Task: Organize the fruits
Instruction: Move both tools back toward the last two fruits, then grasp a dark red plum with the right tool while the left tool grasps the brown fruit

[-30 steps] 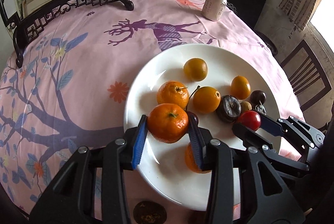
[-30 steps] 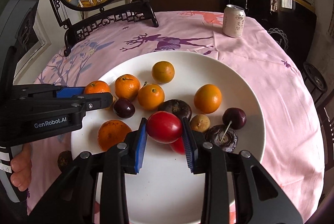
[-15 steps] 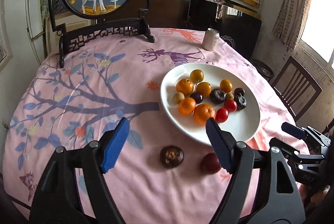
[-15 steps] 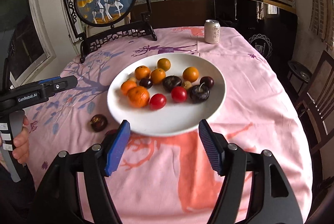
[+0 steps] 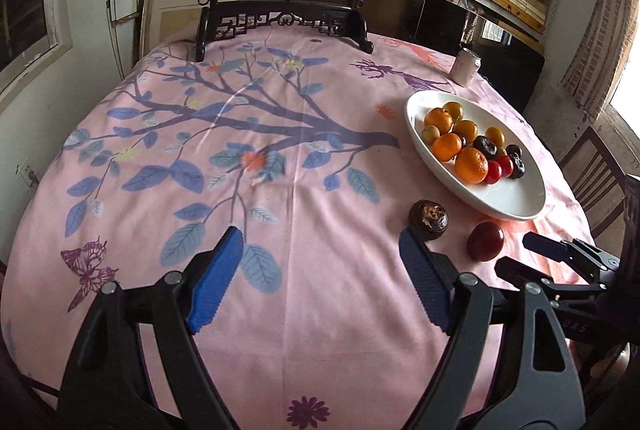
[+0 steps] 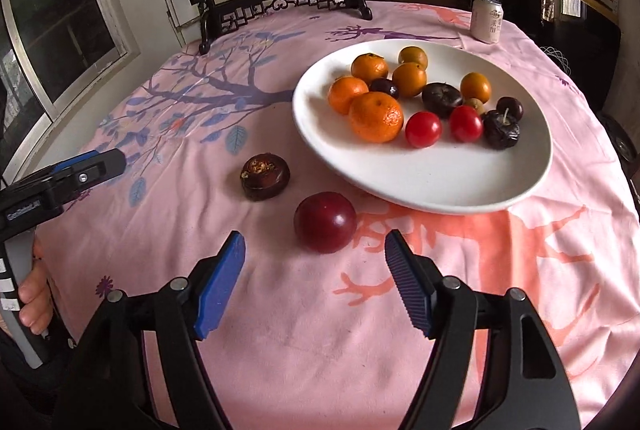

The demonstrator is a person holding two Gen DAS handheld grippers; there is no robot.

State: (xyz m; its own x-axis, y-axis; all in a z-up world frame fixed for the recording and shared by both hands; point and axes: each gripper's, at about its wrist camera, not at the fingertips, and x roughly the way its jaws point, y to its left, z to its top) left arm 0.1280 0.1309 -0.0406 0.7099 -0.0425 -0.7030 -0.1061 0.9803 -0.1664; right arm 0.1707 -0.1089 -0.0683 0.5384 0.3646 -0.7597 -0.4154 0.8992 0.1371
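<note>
Covering the round table, a pink tablecloth [image 5: 280, 133] is carrying a white plate [image 6: 432, 173] heaped with oranges [image 6: 376, 116], cherry tomatoes [image 6: 423, 129] and dark fruits. Both the left gripper [image 5: 320, 286] and right gripper [image 6: 314, 284] are gaping wide, gripping nothing. A red plum [image 6: 325, 222] is lying just ahead of the right gripper, beside a brown fruit [image 6: 265, 177].

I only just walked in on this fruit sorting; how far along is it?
Mostly done: the oranges, tomatoes and dark fruits sit on the white plate. Nothing is in hand; the left gripper and right gripper are open. Left: the red plum and the brown fruit on the tablecloth.
</note>
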